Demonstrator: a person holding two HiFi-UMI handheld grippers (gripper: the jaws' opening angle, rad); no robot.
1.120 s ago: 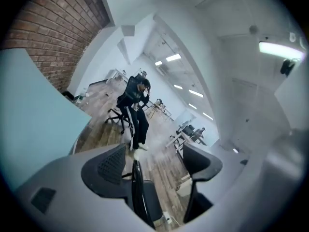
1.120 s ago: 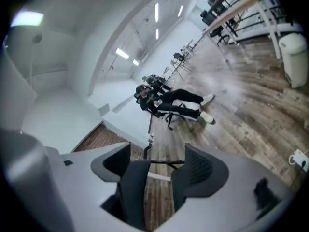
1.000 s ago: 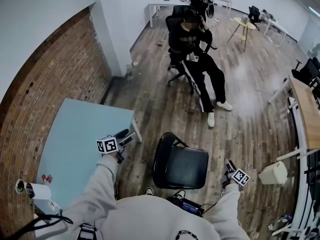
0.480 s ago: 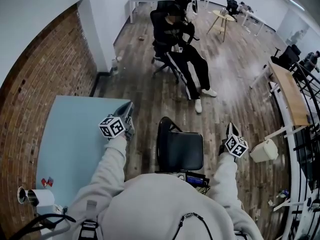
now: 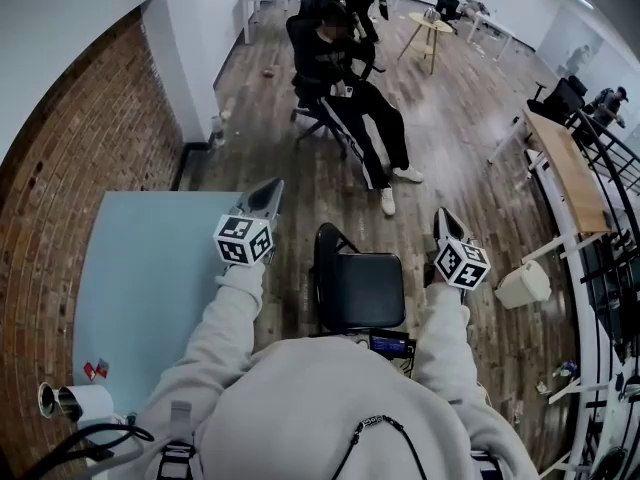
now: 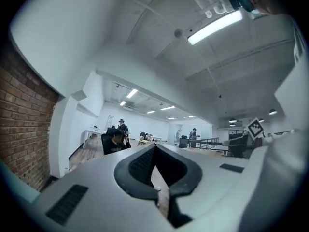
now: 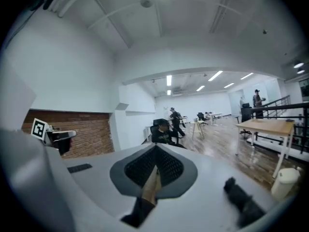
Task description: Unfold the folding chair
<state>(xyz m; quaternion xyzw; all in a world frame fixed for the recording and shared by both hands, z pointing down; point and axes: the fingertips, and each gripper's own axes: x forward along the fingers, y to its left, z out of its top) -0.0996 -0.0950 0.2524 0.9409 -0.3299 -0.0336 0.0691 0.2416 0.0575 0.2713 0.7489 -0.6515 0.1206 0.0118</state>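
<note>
On the wooden floor [image 5: 470, 128], directly in front of the person wearing the camera: black folding chair [image 5: 365, 290], opened out, seat flat, standing just off the right edge of a pale blue counter [image 5: 140, 278]. To the chair's left, over the counter's far right corner: left gripper [image 5: 268, 193], jaws pressed together with nothing between them, touching nothing. To the chair's right, over bare floor: right gripper [image 5: 441, 218], likewise closed and empty, clear of the chair. Both carried on grey sleeves [image 5: 225, 328] and pointing out across the room. On the counter's near left corner: a paper roll [image 5: 75, 401]. Along the counter's left edge: a brick wall [image 5: 70, 158]. Beyond the folding chair, well apart from it: a seated person in black [image 5: 340, 78]. Near the right gripper, on the floor: a white bin [image 5: 522, 285], beside a wood-topped counter [image 5: 565, 168].
</note>
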